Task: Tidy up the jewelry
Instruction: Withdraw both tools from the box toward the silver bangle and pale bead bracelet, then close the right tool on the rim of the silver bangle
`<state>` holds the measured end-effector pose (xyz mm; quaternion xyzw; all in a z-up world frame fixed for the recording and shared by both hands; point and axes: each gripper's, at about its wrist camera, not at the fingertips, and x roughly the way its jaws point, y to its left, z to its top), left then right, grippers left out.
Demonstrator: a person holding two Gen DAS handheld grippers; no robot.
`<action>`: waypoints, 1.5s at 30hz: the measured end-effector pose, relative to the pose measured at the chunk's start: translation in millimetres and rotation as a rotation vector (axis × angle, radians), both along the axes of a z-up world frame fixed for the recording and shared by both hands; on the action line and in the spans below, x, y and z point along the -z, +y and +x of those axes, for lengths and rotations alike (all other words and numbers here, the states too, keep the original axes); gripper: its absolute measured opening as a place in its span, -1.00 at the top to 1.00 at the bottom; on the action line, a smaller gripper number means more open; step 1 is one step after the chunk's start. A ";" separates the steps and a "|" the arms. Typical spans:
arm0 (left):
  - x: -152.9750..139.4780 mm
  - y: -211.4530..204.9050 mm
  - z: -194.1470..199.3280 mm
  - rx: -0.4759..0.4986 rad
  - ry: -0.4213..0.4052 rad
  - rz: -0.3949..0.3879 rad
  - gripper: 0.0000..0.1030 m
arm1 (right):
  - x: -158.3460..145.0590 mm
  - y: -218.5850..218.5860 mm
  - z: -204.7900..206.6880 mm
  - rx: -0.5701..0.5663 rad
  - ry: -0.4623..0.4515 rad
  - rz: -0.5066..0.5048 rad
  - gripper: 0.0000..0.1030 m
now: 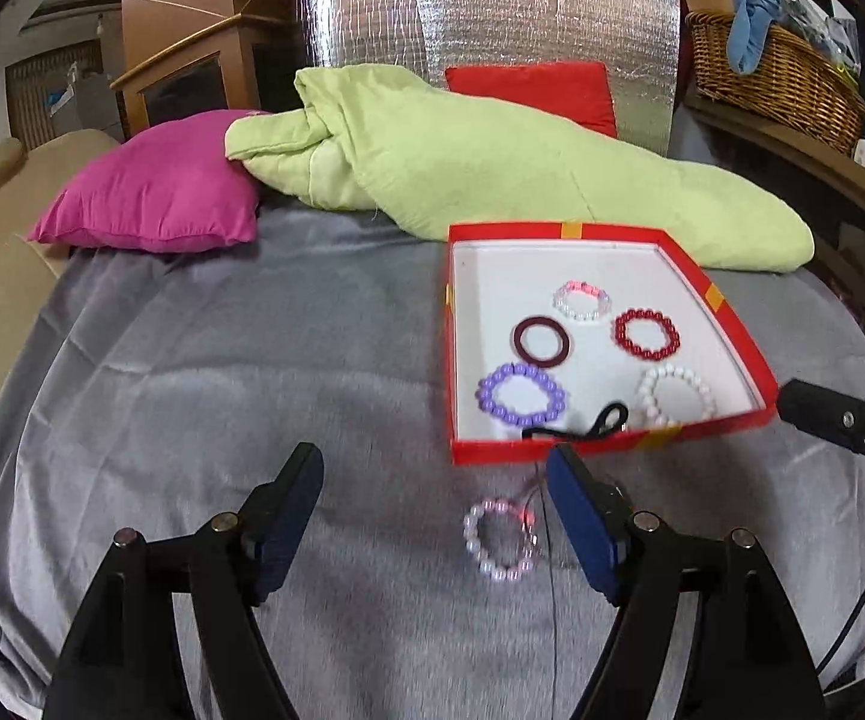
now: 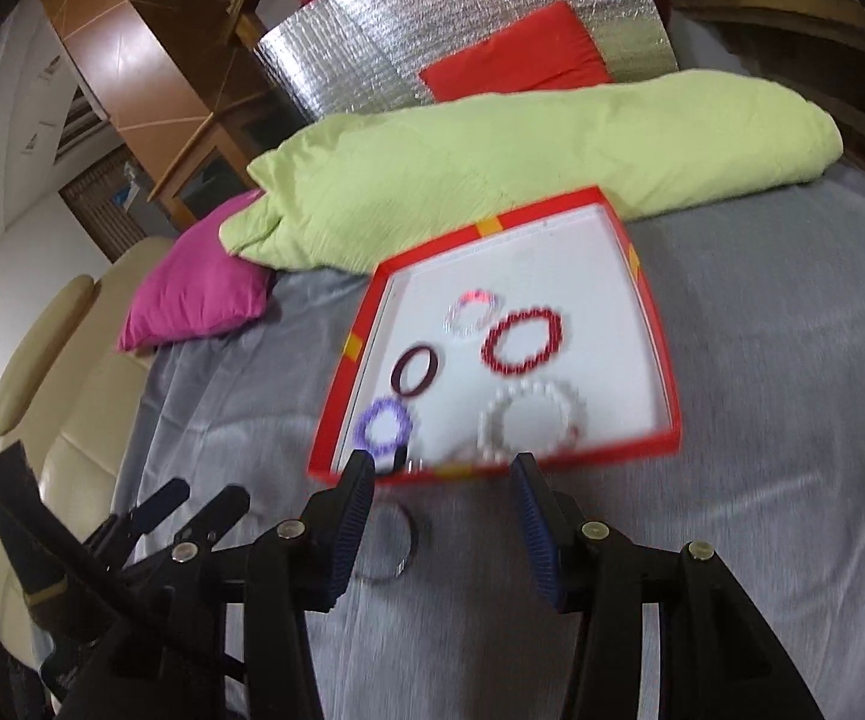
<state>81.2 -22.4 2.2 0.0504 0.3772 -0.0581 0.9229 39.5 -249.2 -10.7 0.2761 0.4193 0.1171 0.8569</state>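
Pink-white bead bracelet on grey blanket, loose btwn released left hand-held gripper fingers.

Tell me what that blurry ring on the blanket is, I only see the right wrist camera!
Observer: The left wrist view shows a pink-and-white bead bracelet on the grey blanket, outside the red box.
Operator: Is anything grabbing it?
Observer: No, the left gripper is open, not pressing on it.
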 end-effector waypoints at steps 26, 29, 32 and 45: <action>28.8 23.1 -9.2 -0.053 0.068 0.085 -0.52 | 34.8 42.7 -5.2 -0.149 0.139 -0.036 0.03; 31.0 23.0 -6.7 -0.052 0.077 0.085 -0.52 | 38.7 42.9 -2.7 -0.157 0.150 -0.041 0.03; 33.1 21.6 -4.5 -0.049 0.086 0.089 -0.52 | 41.2 41.7 -1.7 -0.159 0.159 -0.043 0.03; 47.0 32.8 6.1 -0.084 0.159 0.090 -0.52 | 46.3 37.2 -2.0 -0.160 0.181 -0.047 0.03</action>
